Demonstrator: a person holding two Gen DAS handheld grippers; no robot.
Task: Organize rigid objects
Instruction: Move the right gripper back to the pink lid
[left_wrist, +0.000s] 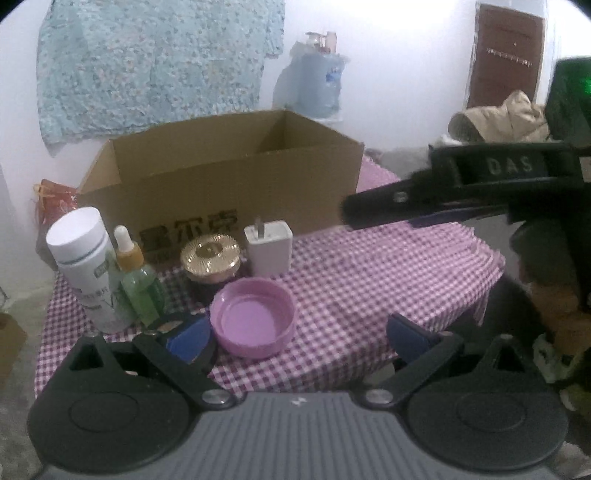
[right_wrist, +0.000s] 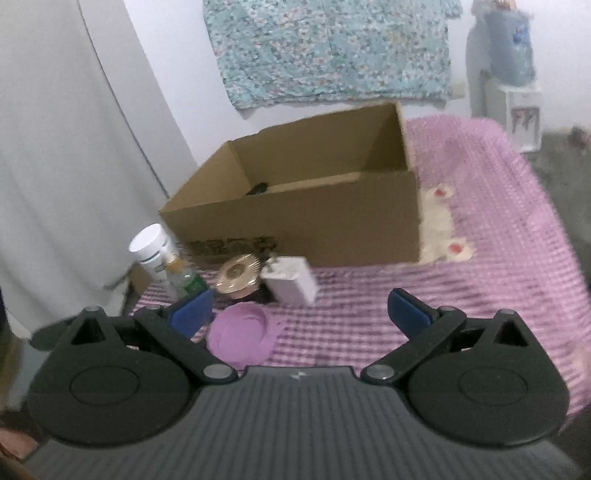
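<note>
A purple lid (left_wrist: 255, 317) lies hollow side up on the checked cloth, just right of my left gripper's left pad (left_wrist: 188, 339). My left gripper (left_wrist: 299, 338) is wide open and presses on nothing. Behind the lid stand a white bottle (left_wrist: 81, 251), a green dropper bottle (left_wrist: 138, 280), a gold-lidded jar (left_wrist: 210, 258) and a white charger (left_wrist: 268, 247). An open cardboard box (left_wrist: 229, 173) stands behind them. My right gripper (right_wrist: 301, 314) is wide open and empty, above the cloth in front of the charger (right_wrist: 291, 282) and lid (right_wrist: 240, 332). Its black body reaches in at the right of the left wrist view.
A small dark object (right_wrist: 256, 189) lies inside the box (right_wrist: 295, 206). A white plush item with red spots (right_wrist: 439, 225) rests against the box's right side. The checked cloth (left_wrist: 369, 280) ends at the table edge on the right. A floral cloth (left_wrist: 155, 62) hangs on the wall behind.
</note>
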